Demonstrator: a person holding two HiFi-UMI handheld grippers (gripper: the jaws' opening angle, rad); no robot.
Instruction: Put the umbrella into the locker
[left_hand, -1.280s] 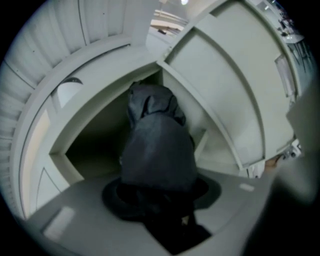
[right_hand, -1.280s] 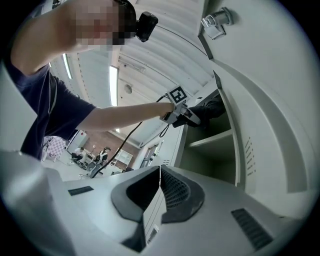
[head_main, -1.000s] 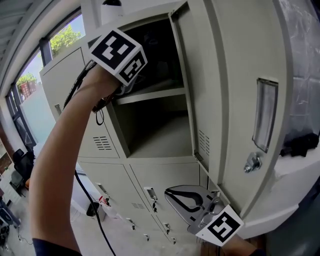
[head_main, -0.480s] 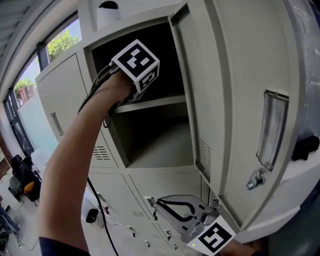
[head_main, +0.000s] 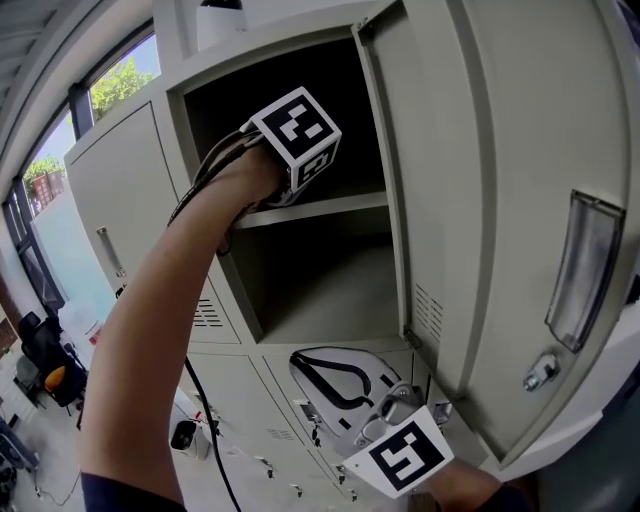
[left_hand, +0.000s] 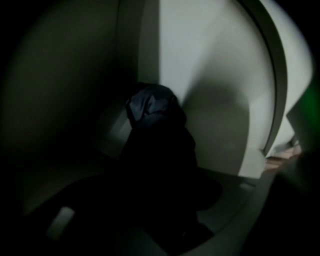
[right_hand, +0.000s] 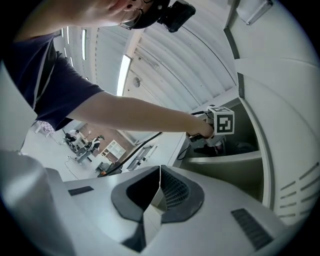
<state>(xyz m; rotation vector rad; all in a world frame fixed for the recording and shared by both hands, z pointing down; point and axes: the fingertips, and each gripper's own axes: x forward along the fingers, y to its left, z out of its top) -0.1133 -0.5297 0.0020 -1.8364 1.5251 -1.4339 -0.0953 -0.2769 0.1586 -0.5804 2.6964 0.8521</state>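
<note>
The grey locker's door (head_main: 480, 200) stands wide open at the right. My left arm reaches into the top compartment above the shelf (head_main: 320, 208); only the left gripper's marker cube (head_main: 297, 135) shows there. In the left gripper view a dark folded umbrella (left_hand: 155, 115) runs from my jaws toward the back corner, low over the compartment floor (left_hand: 235, 200). The jaws themselves are lost in the dark but appear shut on it. My right gripper (head_main: 300, 362) hangs below the lower compartment's opening, its jaws shut (right_hand: 159, 175) with nothing in them.
A shut locker door (head_main: 120, 220) adjoins on the left, and lower lockers with keys (head_main: 300, 440) sit beneath. The open door carries a handle plate (head_main: 588, 270) and a latch (head_main: 540, 372). A black cable (head_main: 205, 420) hangs from my left arm. Windows lie far left.
My left gripper has gone further right and deeper into the top compartment. The right gripper has risen up and left toward the lower compartment's front edge.
</note>
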